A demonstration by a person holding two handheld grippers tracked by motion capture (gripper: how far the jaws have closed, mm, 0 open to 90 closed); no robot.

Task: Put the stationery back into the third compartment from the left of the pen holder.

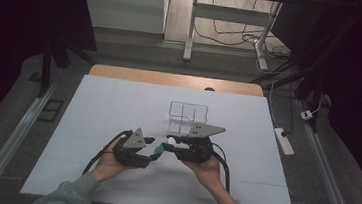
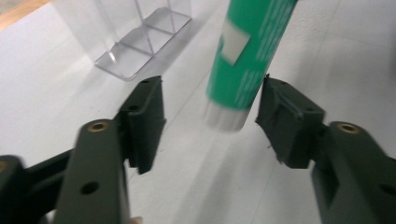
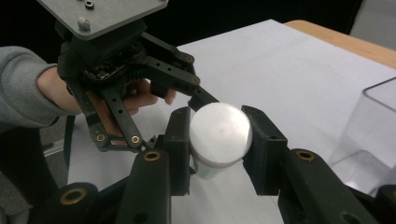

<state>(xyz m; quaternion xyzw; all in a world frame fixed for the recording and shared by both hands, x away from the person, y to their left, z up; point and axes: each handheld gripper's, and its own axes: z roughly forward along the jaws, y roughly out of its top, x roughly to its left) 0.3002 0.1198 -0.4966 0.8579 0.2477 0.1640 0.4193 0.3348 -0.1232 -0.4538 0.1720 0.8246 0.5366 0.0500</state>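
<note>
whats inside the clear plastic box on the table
Nothing that shows: the clear box has dividers and its compartments look bare in the high view. The green tube is outside it, clamped by the right gripper. The box's near bottom edge sits behind that gripper.

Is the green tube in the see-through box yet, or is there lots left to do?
Not yet. The right gripper is clamped on the green tube, held above the table. The left gripper has its jaws open around the tube's white end. The clear box looks empty, so putting it in probably remains.
</note>
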